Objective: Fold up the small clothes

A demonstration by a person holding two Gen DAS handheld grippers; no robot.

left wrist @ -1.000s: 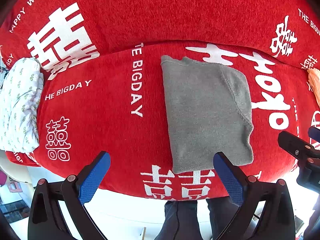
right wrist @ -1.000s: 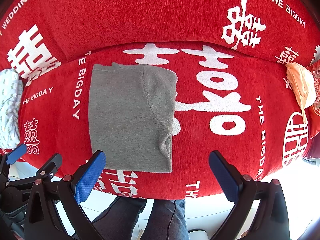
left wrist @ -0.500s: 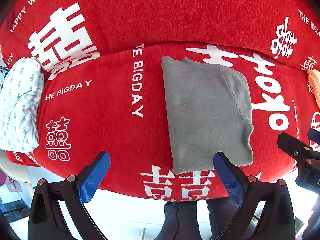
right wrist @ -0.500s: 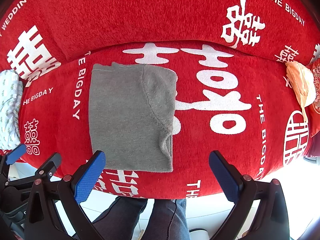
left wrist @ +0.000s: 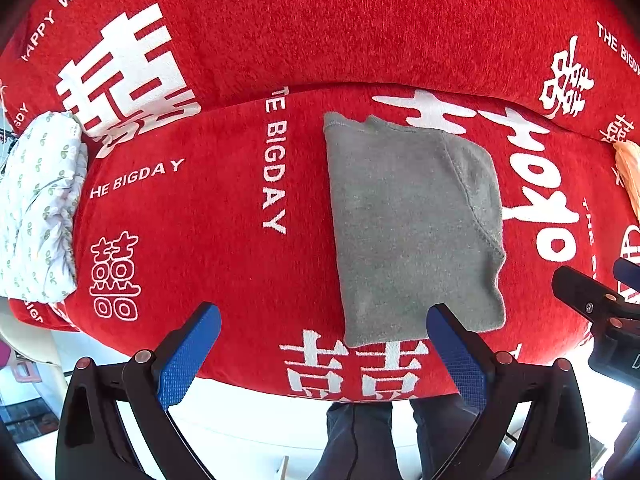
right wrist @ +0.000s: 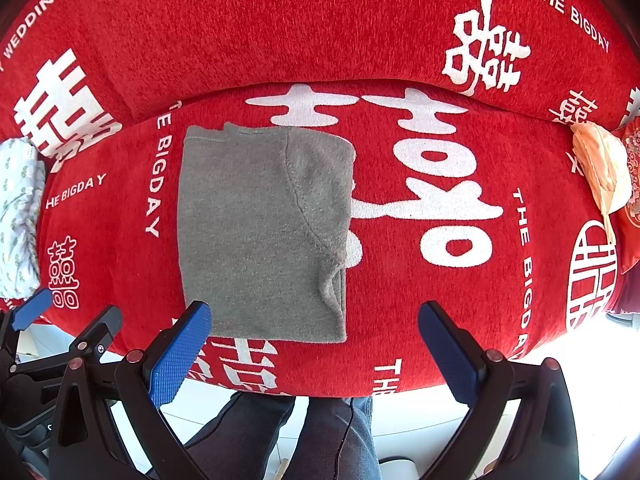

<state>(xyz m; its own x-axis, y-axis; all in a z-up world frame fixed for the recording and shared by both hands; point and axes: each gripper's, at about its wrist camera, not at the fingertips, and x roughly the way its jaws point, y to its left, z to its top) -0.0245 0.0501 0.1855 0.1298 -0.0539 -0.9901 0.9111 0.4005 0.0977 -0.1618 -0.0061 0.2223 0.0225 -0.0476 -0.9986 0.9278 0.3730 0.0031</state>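
On the red printed sofa seat [left wrist: 224, 208] the half-folded grey garment [left wrist: 408, 224] lies flat near the front edge, so we judge both wide-open, empty tools, left hand-held gripper [left wrist: 320, 356] and right hand-held gripper [right wrist: 316, 352], should pinch its near hem corners together, almost nothing having shifted since a second ago.

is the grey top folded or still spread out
Folded: the grey top lies as a compact rectangle on the red cover, one sleeve seam turned over its right side.
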